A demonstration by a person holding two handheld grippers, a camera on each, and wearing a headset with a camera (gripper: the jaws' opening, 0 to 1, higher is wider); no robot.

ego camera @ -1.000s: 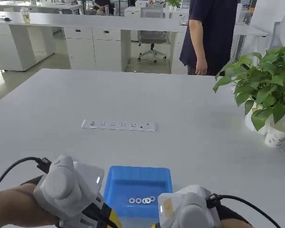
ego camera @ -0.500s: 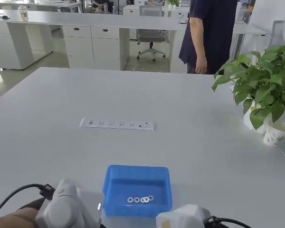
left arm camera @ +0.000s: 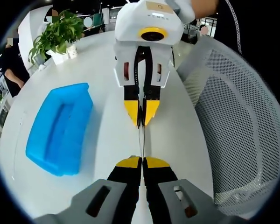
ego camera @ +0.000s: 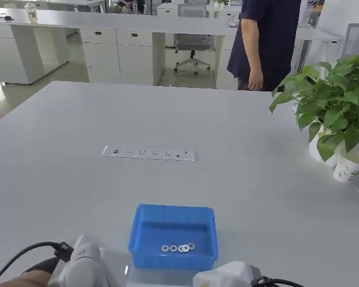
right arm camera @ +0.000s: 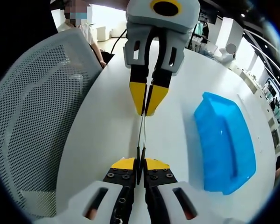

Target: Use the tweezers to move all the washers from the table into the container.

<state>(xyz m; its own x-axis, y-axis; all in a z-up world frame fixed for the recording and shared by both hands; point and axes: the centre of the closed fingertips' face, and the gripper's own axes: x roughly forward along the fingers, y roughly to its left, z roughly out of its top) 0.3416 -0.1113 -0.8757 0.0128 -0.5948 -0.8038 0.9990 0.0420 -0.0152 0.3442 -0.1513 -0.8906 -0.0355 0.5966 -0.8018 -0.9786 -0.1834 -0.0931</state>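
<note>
Just this side of the container, my left gripper [left arm camera: 142,161] and right gripper [right arm camera: 140,163] face each other, each pinching an end of the thin metal tweezers [right arm camera: 142,135]. The container [ego camera: 170,229], a glossy blue rectangular plastic tray, holds a short row of flat ring-shaped washers [ego camera: 178,247]. Beyond it the smooth white bench [ego camera: 167,119] lies open up to a power strip [ego camera: 148,153].

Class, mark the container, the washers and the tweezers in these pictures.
container [ego camera: 167,229]: head view, bare blue floor.
washers [ego camera: 183,249]: head view, one washer in the row.
tweezers [left arm camera: 141,140]: left gripper view, mid-length of the thin shaft.
</note>
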